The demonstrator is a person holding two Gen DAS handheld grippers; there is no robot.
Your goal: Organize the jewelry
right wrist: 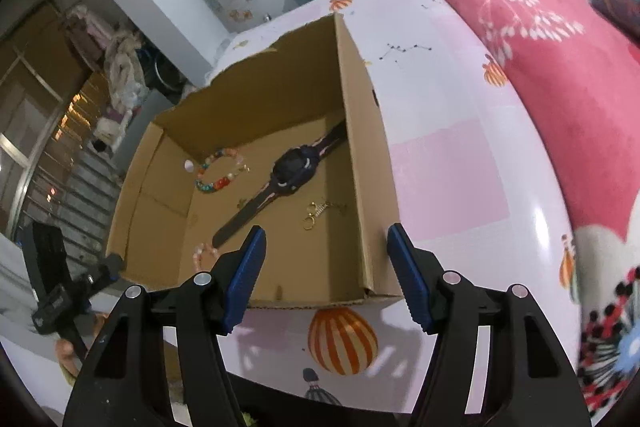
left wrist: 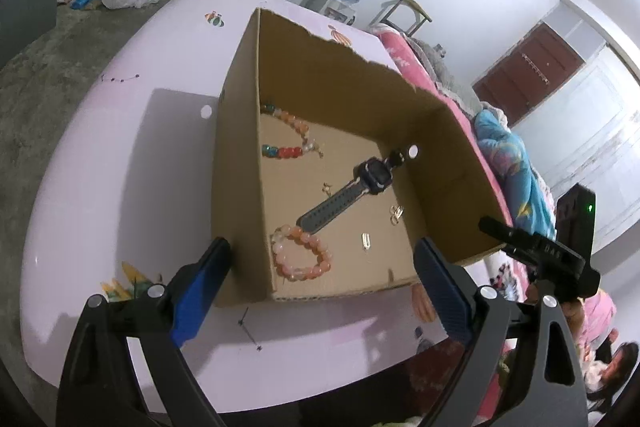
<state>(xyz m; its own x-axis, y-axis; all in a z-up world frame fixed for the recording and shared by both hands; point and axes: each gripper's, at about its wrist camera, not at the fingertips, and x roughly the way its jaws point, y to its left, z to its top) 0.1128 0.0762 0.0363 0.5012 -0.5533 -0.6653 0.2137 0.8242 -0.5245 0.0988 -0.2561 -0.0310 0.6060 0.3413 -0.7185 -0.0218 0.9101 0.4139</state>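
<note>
Left gripper (left wrist: 322,267), black with blue pads, hangs released and empty over the near rim of the open brown cardboard box (left wrist: 240,163), straddling its near-left corner; a pink-orange bead bracelet (left wrist: 301,255) lies inside just beyond the fingers, touching the strap end of a dark grey wristwatch (left wrist: 340,195). Right gripper (right wrist: 324,267), likewise released and empty, hovers at the near wall. Small gold pieces (right wrist: 318,213) are too tiny to identify; the multicoloured bead bracelet (left wrist: 290,139) is partly cut off by the left wall.

Access: cardboard box (left wrist: 240,131) open-topped | Obstacles: its upright walls; watch (left wrist: 344,193) lying diagonally mid-floor | Free: bare floor near front-right corner; table (left wrist: 120,163) beside box
</note>
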